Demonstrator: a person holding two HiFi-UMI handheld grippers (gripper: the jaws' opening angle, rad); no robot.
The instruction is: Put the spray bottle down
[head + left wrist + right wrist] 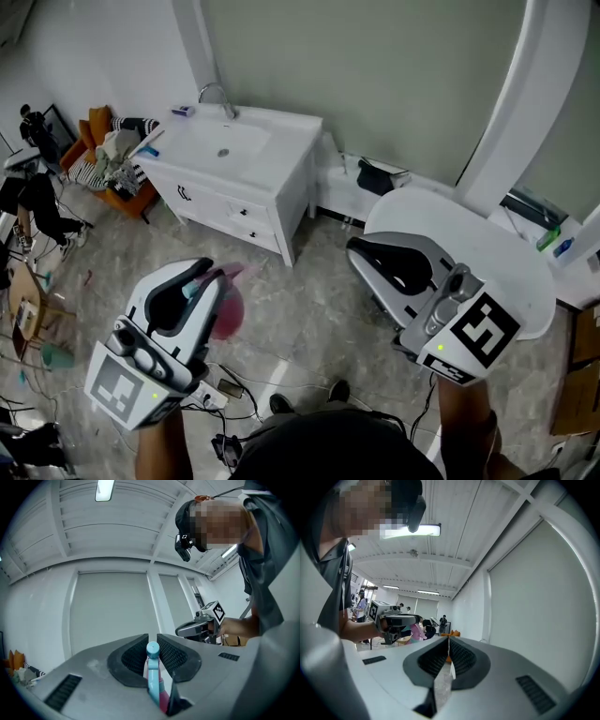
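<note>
Closest to the camera was the left gripper point(200, 277), clamped on the spray bottle point(226, 310). In the left gripper view its pads pressed the light blue head of the bottle point(152, 663) from both sides, and the pink body hung beside the jaws, in the air above the floor. The right gripper point(361, 251) was held level with it, well apart, with its jaws pressed together on nothing point(448, 641). Below them some cables point(234, 389) lay on the grey floor near the person's feet. Farther away stood a white sink cabinet point(239, 187) and, to the right, a round white table point(487, 244). An orange chair point(97, 123) with clothes was farthest, at the left. The bottle had no surface under it, so I think opening the jaws there would drop it to the floor. Also the grip was only on the narrow head, so the heavy body might swing or slip during the carrying, and the cables might catch a foot.
</note>
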